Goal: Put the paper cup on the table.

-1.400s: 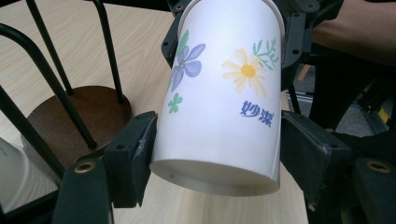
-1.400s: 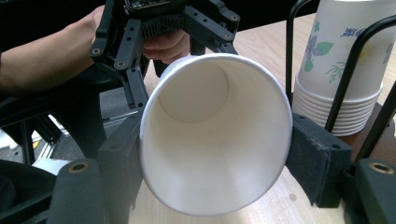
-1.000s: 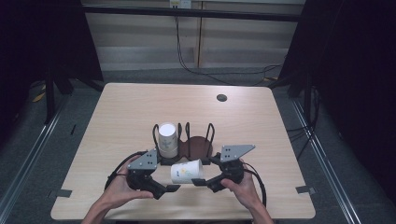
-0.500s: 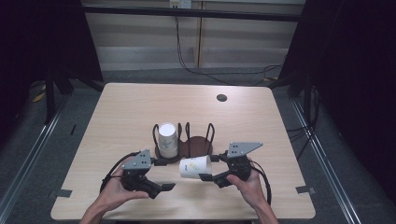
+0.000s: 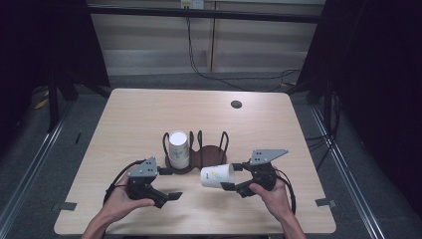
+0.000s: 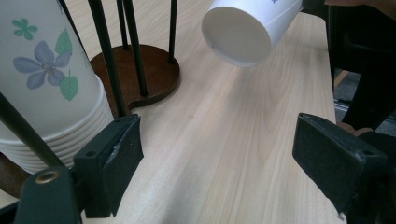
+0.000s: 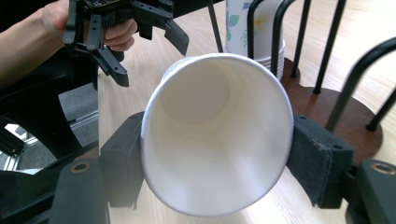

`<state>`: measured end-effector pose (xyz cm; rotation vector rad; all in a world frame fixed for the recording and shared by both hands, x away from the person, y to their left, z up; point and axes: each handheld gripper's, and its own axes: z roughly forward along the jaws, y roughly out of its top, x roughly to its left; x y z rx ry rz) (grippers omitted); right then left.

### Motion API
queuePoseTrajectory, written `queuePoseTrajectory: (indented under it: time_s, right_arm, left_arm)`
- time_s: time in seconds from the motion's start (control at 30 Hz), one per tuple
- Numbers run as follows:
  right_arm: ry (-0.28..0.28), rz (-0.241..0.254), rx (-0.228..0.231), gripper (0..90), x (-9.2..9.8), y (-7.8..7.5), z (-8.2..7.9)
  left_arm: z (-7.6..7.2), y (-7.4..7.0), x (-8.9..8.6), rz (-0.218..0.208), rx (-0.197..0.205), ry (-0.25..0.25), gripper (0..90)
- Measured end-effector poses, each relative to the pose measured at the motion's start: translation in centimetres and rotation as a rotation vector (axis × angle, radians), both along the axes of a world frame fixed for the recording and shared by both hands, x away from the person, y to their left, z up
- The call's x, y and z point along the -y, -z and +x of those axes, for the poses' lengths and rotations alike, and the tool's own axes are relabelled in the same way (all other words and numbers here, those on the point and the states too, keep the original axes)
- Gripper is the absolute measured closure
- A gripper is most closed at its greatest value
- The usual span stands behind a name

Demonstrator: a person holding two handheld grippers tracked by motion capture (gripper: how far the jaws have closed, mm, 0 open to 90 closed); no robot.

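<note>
My right gripper (image 5: 232, 177) is shut on a white paper cup (image 5: 217, 175), held on its side above the table with its base toward the left. In the right gripper view the cup's open mouth (image 7: 215, 135) faces the camera between the two pads. My left gripper (image 5: 168, 183) stands open with nothing in it, left of the cup, and it also appears across the table in the right gripper view (image 7: 140, 42). A stack of flower-printed cups (image 5: 178, 148) stands in the left bay of a dark wire holder (image 5: 211, 154); its right bay is bare.
The wooden table (image 5: 124, 119) has a small black round spot (image 5: 236, 104) at the back right. Tape marks sit near the front corners (image 5: 65, 205) (image 5: 323, 202). Dark curtains and floor rails flank the table. Cables trail from both grippers.
The right gripper has carried the cup to the right, away from the left gripper. The left gripper has drifted a little to the left, so the two stand farther apart.
</note>
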<state>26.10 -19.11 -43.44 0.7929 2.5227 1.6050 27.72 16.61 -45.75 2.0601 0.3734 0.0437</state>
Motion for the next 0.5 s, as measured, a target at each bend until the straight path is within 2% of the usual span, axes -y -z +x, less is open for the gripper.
queuePoseTrajectory:
  time_s: [0.2,0.27,0.37,0.5]
  right_arm:
    - [0.021,-0.018,0.004,27.5,1.1,-0.6,-0.2]
    - [0.032,-0.018,0.005,27.1,1.8,-0.8,-0.1]
    - [0.037,-0.014,-0.004,27.0,2.1,-0.7,-0.1]
    - [0.061,-0.035,-0.018,27.0,3.0,-0.7,0.1]
  left_arm:
    - [-0.1,0.0,0.0,0.011,-0.003,-0.011,15.8]
    - [0.2,0.2,-0.1,0.022,-0.007,-0.028,15.9]
    - [0.4,0.4,-0.1,0.022,-0.017,-0.038,15.9]
    - [0.4,0.7,-0.2,0.041,-0.018,-0.047,15.9]
